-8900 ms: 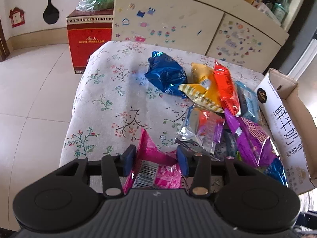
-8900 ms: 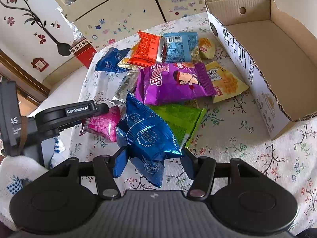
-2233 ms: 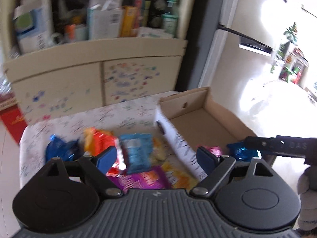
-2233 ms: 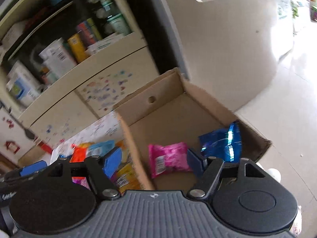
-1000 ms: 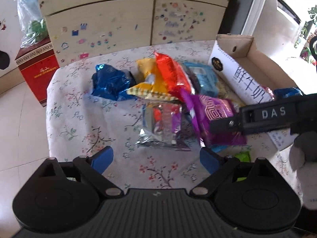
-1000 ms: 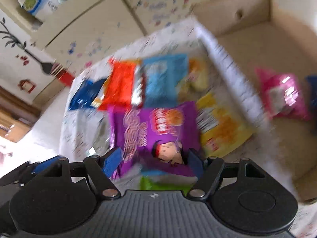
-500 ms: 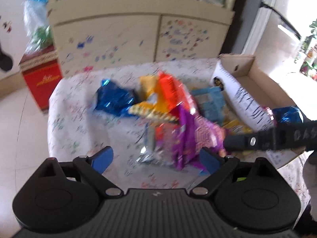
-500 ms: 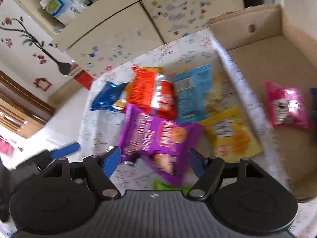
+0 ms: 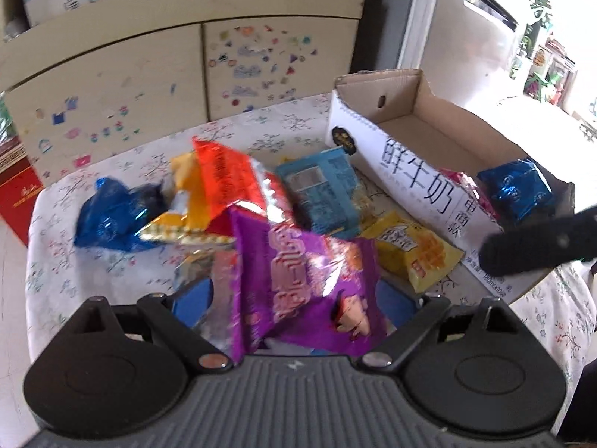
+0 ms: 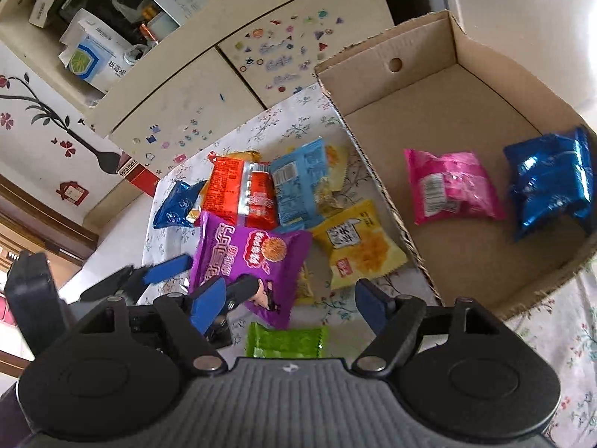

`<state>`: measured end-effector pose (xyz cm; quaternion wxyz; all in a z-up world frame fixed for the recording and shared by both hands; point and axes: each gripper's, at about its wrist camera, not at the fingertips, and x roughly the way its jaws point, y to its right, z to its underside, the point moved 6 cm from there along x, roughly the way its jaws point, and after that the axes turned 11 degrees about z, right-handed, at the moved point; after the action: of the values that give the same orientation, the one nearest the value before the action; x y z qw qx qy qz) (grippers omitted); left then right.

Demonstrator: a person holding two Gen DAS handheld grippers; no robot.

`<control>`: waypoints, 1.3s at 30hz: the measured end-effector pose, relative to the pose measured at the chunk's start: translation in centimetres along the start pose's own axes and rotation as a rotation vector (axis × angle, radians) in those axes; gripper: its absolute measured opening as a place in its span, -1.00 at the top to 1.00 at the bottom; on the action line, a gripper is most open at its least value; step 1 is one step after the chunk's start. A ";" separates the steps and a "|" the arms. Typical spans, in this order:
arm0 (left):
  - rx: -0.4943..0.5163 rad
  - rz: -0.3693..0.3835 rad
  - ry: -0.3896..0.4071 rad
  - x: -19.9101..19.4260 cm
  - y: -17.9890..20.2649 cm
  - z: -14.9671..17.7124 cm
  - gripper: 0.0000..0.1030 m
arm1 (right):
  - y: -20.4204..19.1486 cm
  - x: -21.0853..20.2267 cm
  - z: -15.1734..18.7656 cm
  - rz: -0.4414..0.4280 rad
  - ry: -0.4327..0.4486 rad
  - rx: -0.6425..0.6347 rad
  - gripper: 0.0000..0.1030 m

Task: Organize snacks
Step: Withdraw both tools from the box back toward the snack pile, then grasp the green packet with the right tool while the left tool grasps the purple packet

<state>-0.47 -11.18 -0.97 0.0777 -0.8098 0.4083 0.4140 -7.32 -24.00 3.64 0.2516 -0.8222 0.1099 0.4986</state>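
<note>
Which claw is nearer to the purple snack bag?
Left. The left claw straddles the purple snack bag; the right claw hangs open just beside it.

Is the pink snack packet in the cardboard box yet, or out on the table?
In. The pink snack packet lies flat on the cardboard box floor, beside a blue foil packet.

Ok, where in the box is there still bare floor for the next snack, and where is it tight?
The cardboard box floor is bare along its whole far end, from the wall with the round hole toward the pink packet. The near end holds that packet and the blue packet. On the table, the pile around the purple packet is crowded, packets overlapping.
</note>
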 end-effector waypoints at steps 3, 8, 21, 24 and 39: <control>0.020 0.006 -0.021 1.3 0.5 -0.1 -0.82 | 0.5 -0.1 0.4 0.009 -0.008 -0.004 -0.59; 0.053 -0.048 -0.027 3.0 0.9 0.0 -0.76 | 0.9 0.0 1.1 0.018 -0.024 -0.024 -0.59; -0.026 -0.042 0.013 0.7 -0.8 -0.2 -0.23 | -1.6 2.3 3.9 0.020 -0.107 -0.192 -0.62; -0.057 -0.041 0.012 0.4 -1.5 0.0 -0.20 | -2.5 3.8 5.2 0.059 -0.148 -0.228 -0.63; -0.156 0.000 0.026 -0.9 -3.7 0.8 -0.36 | -7.1 7.7 8.2 0.224 -0.106 -0.403 -0.84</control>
<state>1.40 -7.82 -1.59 0.0091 -0.8187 0.3757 0.4342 -6.84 -13.14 -4.07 0.0307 -0.8111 0.0854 0.5779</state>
